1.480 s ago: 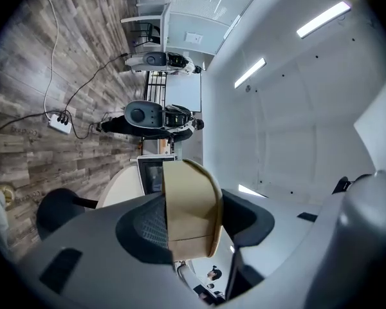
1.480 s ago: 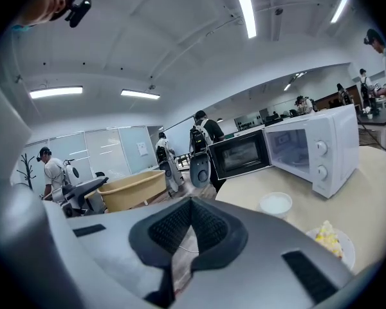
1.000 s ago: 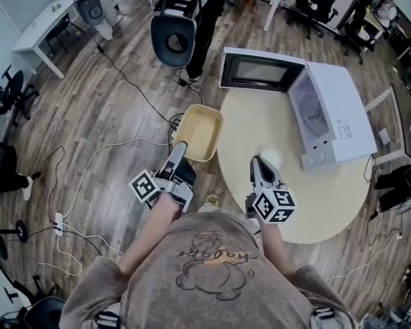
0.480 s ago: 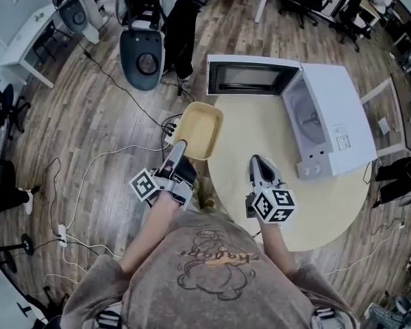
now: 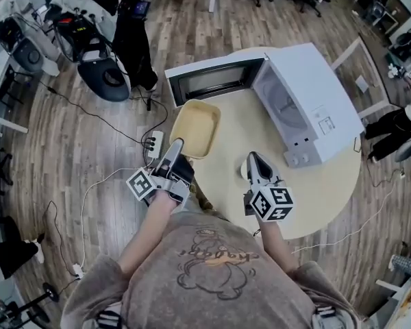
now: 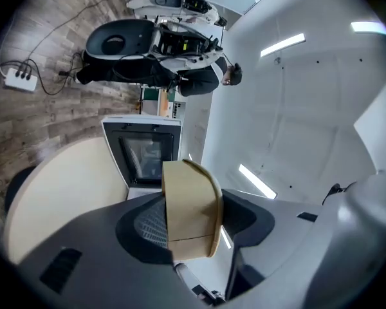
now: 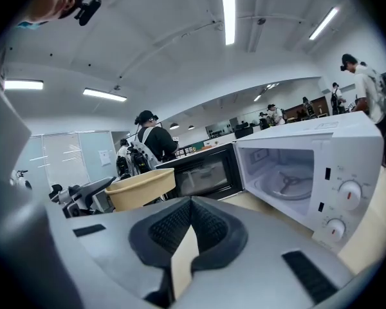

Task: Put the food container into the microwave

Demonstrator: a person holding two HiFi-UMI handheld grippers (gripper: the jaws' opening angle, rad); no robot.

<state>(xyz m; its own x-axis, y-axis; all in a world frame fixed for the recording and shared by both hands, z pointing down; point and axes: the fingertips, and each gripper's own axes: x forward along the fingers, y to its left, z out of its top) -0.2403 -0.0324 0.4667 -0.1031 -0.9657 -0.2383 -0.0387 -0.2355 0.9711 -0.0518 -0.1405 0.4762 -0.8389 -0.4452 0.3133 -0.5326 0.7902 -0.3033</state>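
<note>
I note the food container (image 5: 195, 127), gripped at its rim by the left gripper's (image 5: 176, 147) jaws, has come closer to the microwave (image 5: 315, 81) and now hangs just before its open door (image 5: 216, 81). The right gripper's (image 5: 253, 160) jaws are closed on nothing. I judge the swing into the cavity is still to be done.

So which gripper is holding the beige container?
The left gripper: its jaws grip the food container by its near rim, while the right gripper is closed on nothing.

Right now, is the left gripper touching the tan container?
Touching. In the left gripper view, the left gripper clamps the tan container by its wall.
</note>
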